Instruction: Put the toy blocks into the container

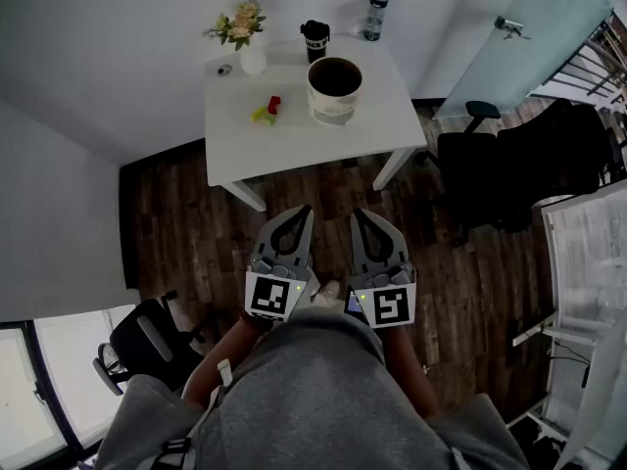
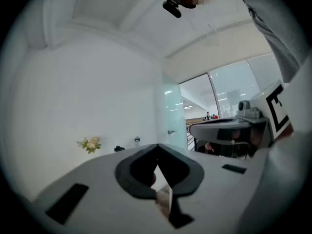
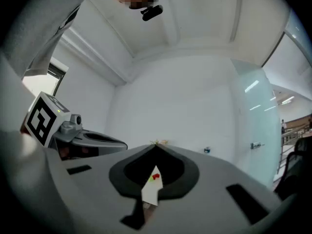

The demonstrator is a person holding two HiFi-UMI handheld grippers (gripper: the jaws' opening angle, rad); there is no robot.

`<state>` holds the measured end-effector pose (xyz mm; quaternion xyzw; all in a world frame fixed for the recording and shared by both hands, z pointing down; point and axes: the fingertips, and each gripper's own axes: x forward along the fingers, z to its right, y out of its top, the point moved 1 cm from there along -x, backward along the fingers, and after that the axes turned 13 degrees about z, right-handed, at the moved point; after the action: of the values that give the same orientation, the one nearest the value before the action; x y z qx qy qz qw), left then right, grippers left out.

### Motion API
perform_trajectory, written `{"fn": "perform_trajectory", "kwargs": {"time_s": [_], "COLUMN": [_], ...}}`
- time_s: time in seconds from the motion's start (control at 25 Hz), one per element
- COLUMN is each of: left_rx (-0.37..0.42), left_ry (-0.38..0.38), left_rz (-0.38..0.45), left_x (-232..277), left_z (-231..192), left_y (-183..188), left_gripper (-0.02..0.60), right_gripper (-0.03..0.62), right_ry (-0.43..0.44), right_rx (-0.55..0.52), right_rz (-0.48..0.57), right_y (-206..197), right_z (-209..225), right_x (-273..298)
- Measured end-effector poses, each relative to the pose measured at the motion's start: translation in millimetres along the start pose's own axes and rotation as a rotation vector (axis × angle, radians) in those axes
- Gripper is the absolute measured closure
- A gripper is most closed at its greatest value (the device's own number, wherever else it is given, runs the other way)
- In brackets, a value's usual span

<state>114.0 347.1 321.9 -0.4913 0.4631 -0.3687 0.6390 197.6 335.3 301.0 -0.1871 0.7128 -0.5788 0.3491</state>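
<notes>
On the white table (image 1: 294, 150), in the head view, lie the toy blocks (image 1: 268, 110): red, yellow and green pieces close together. To their right stands the round container (image 1: 334, 113), pale outside and dark inside. My left gripper (image 1: 302, 211) and right gripper (image 1: 359, 214) are side by side close to my body, over the wooden floor and well short of the table. Both point level toward the table with jaws shut on nothing. In the right gripper view a red block (image 3: 156, 176) shows through the slot below the tips of the right gripper (image 3: 157, 146). The left gripper (image 2: 157, 146) faces the wall.
Flowers in a white vase (image 1: 242, 29), a black mug (image 1: 315, 39), a bottle (image 1: 375, 15) and a small grey object (image 1: 224, 69) stand along the table's far side. Black office chairs sit at the right (image 1: 490, 164) and lower left (image 1: 147, 341). A glass door (image 1: 549, 27) is at the upper right.
</notes>
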Motion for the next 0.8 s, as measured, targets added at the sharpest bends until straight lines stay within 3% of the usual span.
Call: {"fn": "perform_trajectory", "kwargs": {"time_s": [0.2, 0.56, 0.8], "left_rx": [-0.008, -0.018, -0.043], "left_ry": [-0.002, 0.006, 0.004], "left_rz": [-0.013, -0.087, -0.089], "left_x": [-2, 4, 32], "left_z": [9, 10, -3], "left_y": [-1, -24, -44], "left_gripper": [0.575, 0.575, 0.575], "right_gripper": [0.589, 0.589, 0.589], "right_ry": [-0.033, -0.057, -0.093], "right_rx": [0.070, 0.065, 0.047], "right_rz": [0.008, -0.063, -0.098], "right_y": [1, -22, -40], "right_z": [11, 33, 63], "right_x": [-11, -19, -6]}}
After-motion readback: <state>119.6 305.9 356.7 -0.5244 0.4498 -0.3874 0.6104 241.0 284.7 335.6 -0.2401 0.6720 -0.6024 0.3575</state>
